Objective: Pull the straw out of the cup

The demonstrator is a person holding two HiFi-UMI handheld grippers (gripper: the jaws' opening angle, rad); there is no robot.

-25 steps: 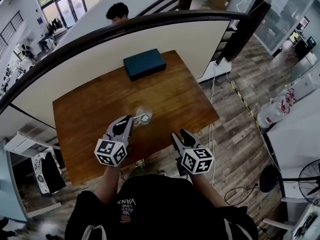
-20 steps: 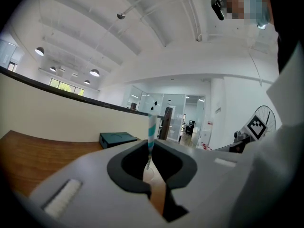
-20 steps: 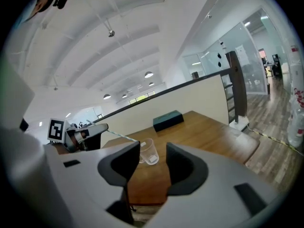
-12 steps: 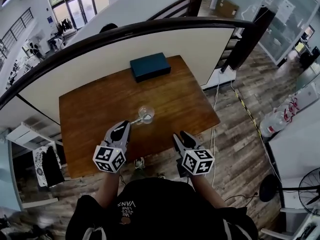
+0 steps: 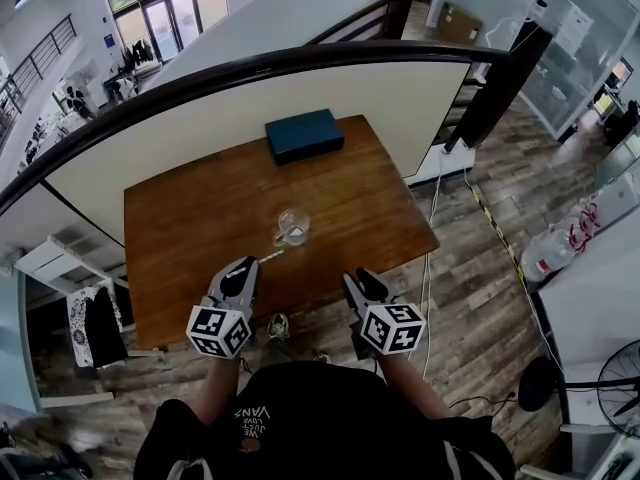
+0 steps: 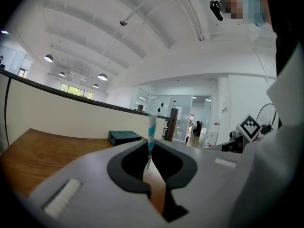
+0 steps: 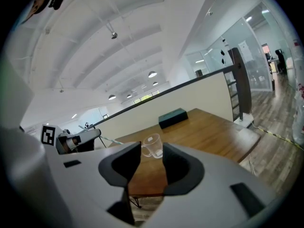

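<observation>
Pinching the straw (image 6: 151, 132) between fingers (image 6: 118, 167) closed almost together, the left gripper (image 5: 243, 265) hovers over the bench (image 5: 180, 228) on the person's side of the cup (image 5: 292, 226). The straw is white with teal stripes; it is wholly outside the cup, and its free end points towards the cup and stops just short of the glass without touching it. The cup, a clear glass one with a handle, stands upright on the bench. The right gripper (image 5: 362, 276) hangs at the bench edge, nearer the person than the cup and to the cup's right, with its fingers (image 7: 116, 167) a moderate way apart and holding nothing; the cup shows beyond the gap. A dark blue box (image 5: 304, 134) lies on the far side of the cup, well apart from it.
</observation>
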